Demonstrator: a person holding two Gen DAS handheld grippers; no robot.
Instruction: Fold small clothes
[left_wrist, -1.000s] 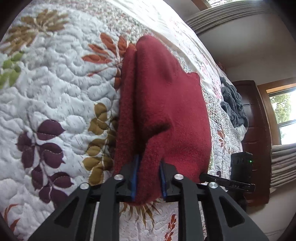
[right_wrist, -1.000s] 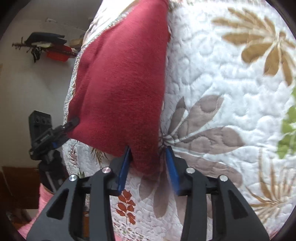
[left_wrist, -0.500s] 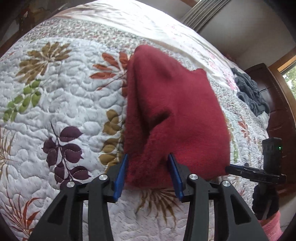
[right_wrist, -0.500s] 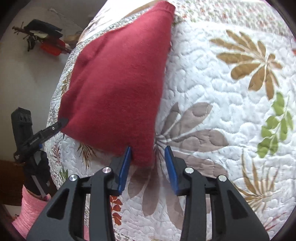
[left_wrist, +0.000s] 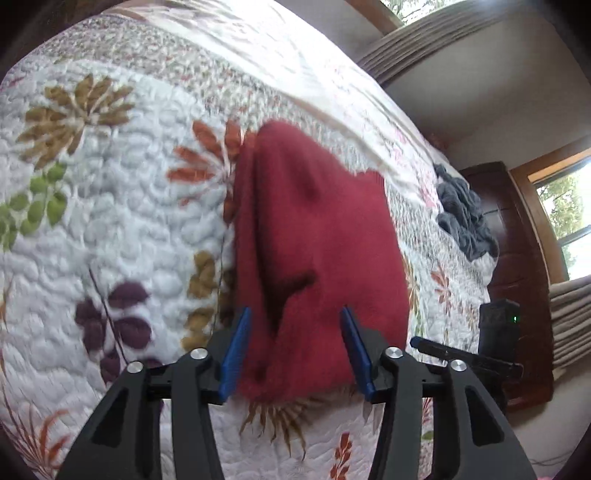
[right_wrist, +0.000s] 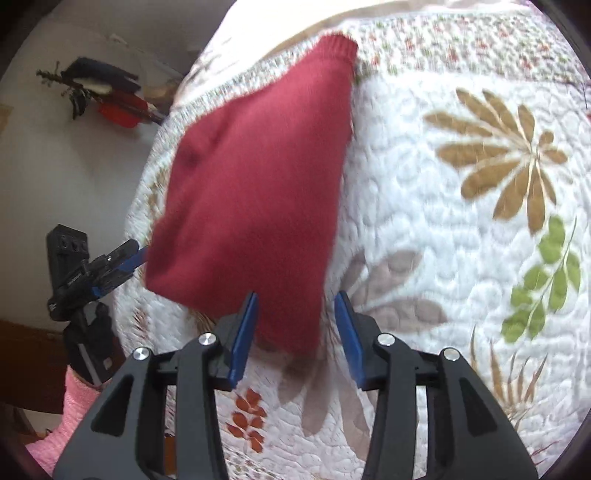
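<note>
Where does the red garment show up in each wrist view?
Left wrist: the red garment fills the centre, its near edge between the open blue fingers, with the quilt to its left.
Right wrist: it sits centre-left, its near corner between the open fingers, with the quilt to its right.
Shared landmark: the green leaf sprig on the quilt, at far left in the left view and at right in the right view.

Quilted bed (left_wrist: 122, 229) under red garment (left_wrist: 317, 258), grey cloth (left_wrist: 465, 218).
</note>
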